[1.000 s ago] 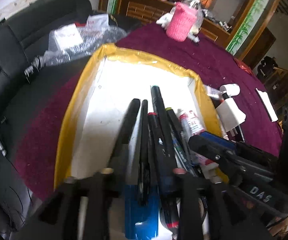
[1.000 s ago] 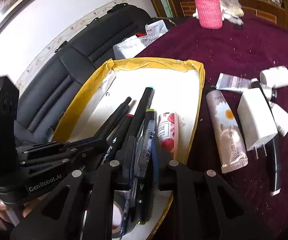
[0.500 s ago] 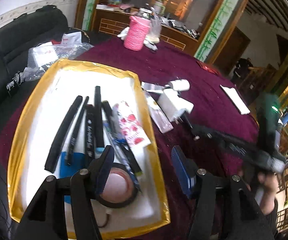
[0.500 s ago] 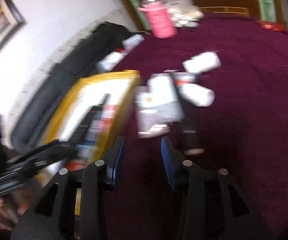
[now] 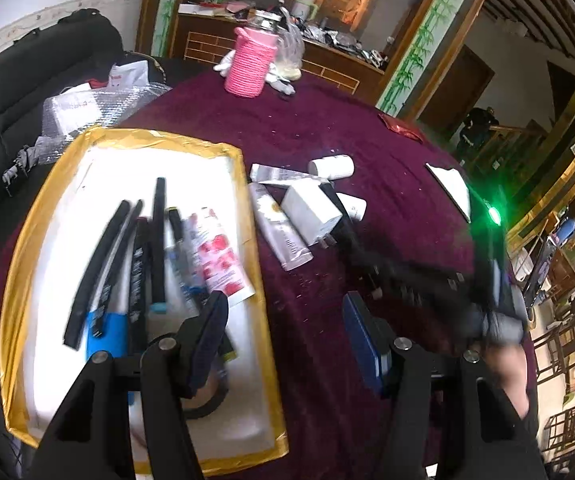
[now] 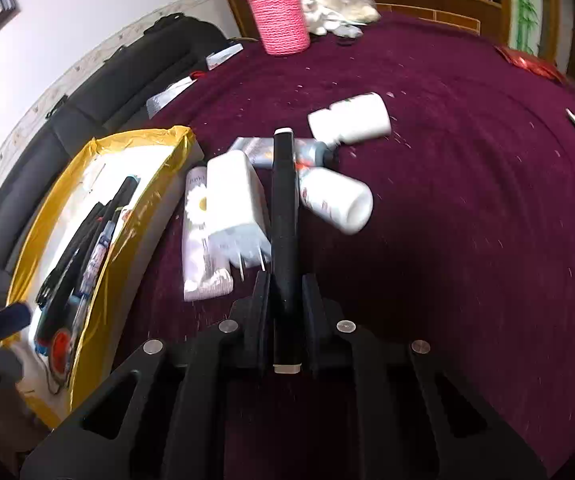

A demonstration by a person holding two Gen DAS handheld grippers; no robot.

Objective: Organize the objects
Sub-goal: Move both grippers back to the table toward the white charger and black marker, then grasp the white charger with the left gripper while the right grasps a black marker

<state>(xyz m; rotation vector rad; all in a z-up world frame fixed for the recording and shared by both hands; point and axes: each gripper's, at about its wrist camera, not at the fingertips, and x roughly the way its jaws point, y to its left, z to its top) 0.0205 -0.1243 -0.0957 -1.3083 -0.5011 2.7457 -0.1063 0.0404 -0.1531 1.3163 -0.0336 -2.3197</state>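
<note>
A yellow-rimmed white tray [image 5: 15, 280] [image 6: 99, 260] holds several black pens [image 5: 158, 240], a red-flowered tube [image 5: 219, 260] and a roll of black tape [image 5: 207, 400]. My left gripper [image 5: 283, 332] is open and empty over the tray's right rim. My right gripper [image 6: 285, 300] is shut on a long black marker [image 6: 283, 208] lying among a white charger [image 6: 233, 204], a daisy tube [image 6: 195, 240] and two white bottles [image 6: 335, 200] on the maroon cloth. In the left wrist view the right gripper [image 5: 427, 276] is a blur.
A pink knitted holder [image 5: 250, 64] [image 6: 279, 16] stands at the table's far side. A black sofa with bubble wrap [image 5: 87, 108] lies left. White paper [image 5: 451, 188] and a red wrapper [image 5: 403, 128] lie at the right.
My left gripper let the pens go into the tray, opened and pulled back. My right gripper swung right from the tray to the loose items and shut on the black marker.
</note>
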